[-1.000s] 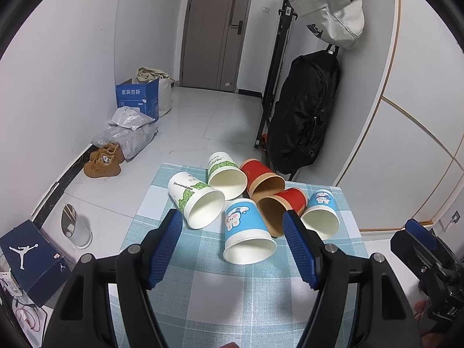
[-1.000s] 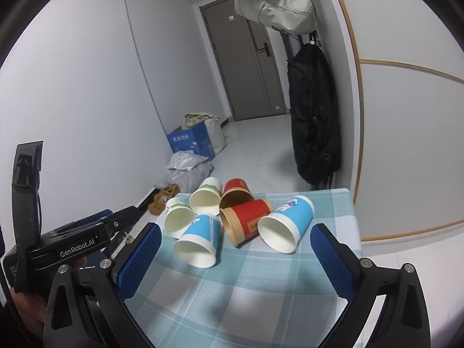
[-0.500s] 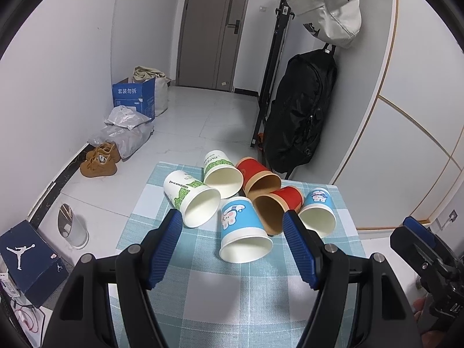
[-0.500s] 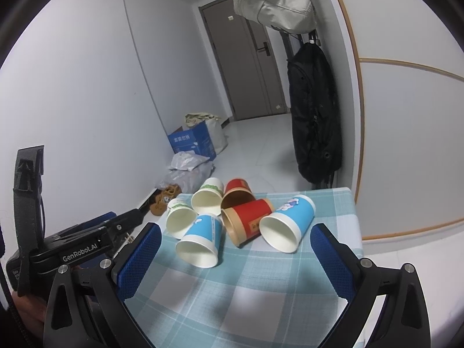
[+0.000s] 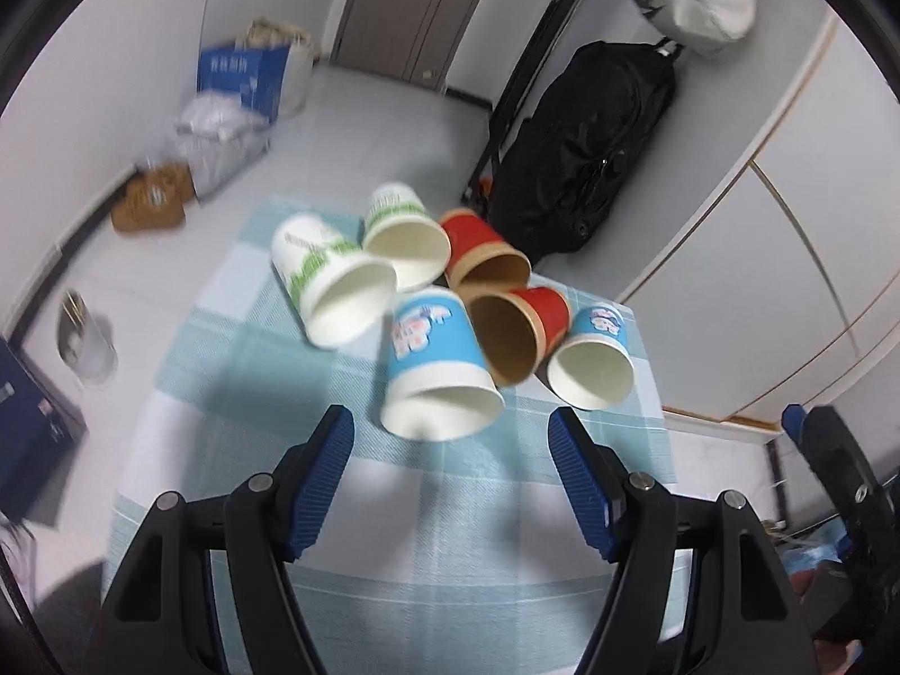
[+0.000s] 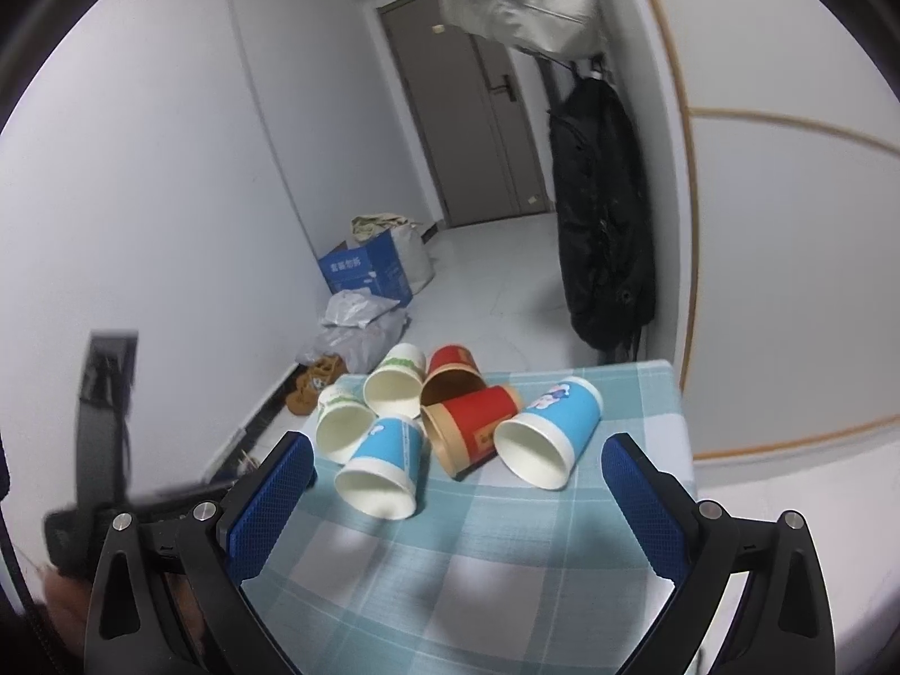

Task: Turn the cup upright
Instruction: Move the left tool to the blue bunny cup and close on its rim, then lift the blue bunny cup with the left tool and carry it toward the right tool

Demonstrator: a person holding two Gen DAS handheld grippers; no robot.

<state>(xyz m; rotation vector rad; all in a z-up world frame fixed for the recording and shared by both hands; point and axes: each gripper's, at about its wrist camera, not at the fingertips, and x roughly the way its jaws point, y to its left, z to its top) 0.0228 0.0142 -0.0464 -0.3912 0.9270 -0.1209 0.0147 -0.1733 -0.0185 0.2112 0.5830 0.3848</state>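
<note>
home entryway | door (image 6: 478,112), shoes (image 5: 149,205) (by wall), hanging backpack (image 5: 579,140), tiled floor (image 6: 495,281)

Six paper cups (image 5: 436,363) lie tipped, clustered together.

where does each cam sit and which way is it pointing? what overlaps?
Left wrist: on the left gripper, above the table's near edge, tilted down at the cups; both open fingers show, and the right gripper at far right.
Right wrist: on the right gripper, lower and further right, facing cups and door; open fingers show, left gripper blurred at left.
Shared: six tipped cups, near blue cup, backpack.
</note>
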